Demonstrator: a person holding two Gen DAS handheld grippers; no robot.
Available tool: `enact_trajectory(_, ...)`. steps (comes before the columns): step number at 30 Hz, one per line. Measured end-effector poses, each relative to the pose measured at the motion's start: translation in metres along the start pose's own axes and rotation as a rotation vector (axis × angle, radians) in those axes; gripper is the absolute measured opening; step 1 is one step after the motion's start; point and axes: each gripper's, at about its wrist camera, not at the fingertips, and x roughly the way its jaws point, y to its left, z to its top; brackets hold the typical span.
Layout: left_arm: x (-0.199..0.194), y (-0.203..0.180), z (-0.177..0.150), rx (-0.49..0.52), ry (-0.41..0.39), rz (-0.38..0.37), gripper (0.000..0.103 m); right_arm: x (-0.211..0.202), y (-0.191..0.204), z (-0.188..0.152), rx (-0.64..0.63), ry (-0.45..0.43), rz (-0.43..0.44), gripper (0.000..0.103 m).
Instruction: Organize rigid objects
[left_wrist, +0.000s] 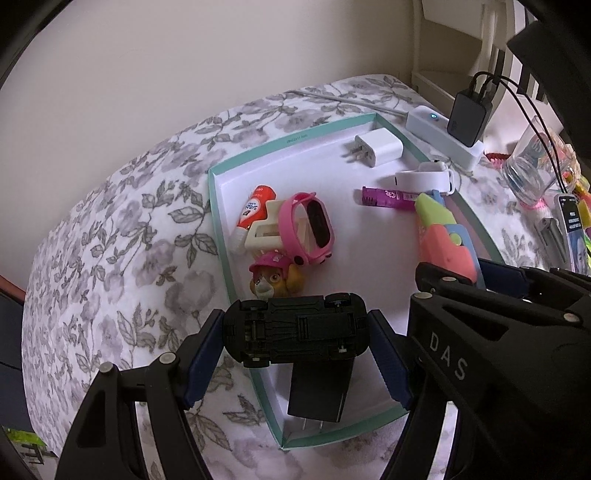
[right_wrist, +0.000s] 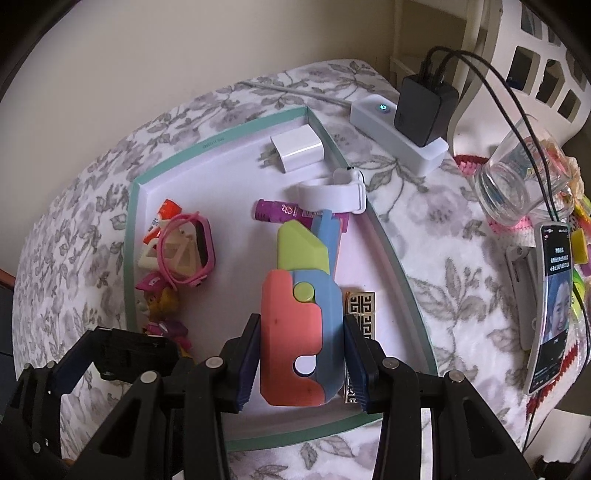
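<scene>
A floral grey-and-white blanket (right_wrist: 424, 229) covers the surface across both views. At the upper right of the right wrist view a white power strip (right_wrist: 399, 136) lies on it, with a black charger (right_wrist: 424, 110) plugged in and two black cables (right_wrist: 517, 122) running off to the right. Right of that stands a clear glass jar (right_wrist: 517, 177), tilted. Lower, at the right edge, a phone (right_wrist: 552, 306) shows a lit screen. Behind is a plain cream wall (left_wrist: 166, 66).

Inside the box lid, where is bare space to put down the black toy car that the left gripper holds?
The tray floor is bare in the middle, between the pink watch and the colourful toy knife, below the white charger. The left wall is crowded; the right gripper fills the right.
</scene>
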Motion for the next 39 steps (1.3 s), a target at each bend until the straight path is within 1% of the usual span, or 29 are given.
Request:
enact_trajectory(14, 0.004, 0.001, -0.001, -0.017, 0.018, -0.025, 0.077, 0.008, 0.003, 0.0, -0.01, 0.02, -0.016, 0.046)
enact_trajectory(17, 0.002, 0.003, 0.0, -0.024, 0.012, -0.032, 0.078, 0.005, 0.002, 0.0, -0.012, 0.011, -0.019, 0.049)
enact_trajectory(18, 0.002, 0.003, 0.0, -0.026, 0.011, -0.032, 0.078, 0.003, 0.001, 0.001, -0.011, 0.007, -0.018, 0.053)
enact_trajectory(19, 0.001, 0.004, 0.001, -0.029, 0.01, -0.032, 0.078, 0.001, 0.001, 0.001, -0.01, 0.002, -0.018, 0.057)
enact_trajectory(20, 0.001, 0.004, 0.001, -0.032, 0.009, -0.032, 0.078, -0.001, 0.001, 0.001, -0.009, -0.004, -0.019, 0.058)
enact_trajectory(23, -0.004, 0.009, 0.003, -0.048, 0.002, -0.04, 0.078, -0.009, 0.0, 0.003, -0.006, -0.026, -0.022, 0.058)
enact_trajectory(28, -0.014, 0.021, 0.007, -0.09, -0.029, -0.051, 0.078, -0.033, 0.0, 0.008, 0.003, -0.097, -0.02, 0.058)
enact_trajectory(33, -0.02, 0.041, 0.009, -0.156, -0.041, -0.046, 0.078, -0.053, -0.002, 0.011, 0.013, -0.157, -0.024, 0.058)
enact_trajectory(39, -0.023, 0.069, 0.011, -0.239, -0.053, -0.017, 0.078, -0.062, 0.001, 0.012, 0.001, -0.184, -0.026, 0.058)
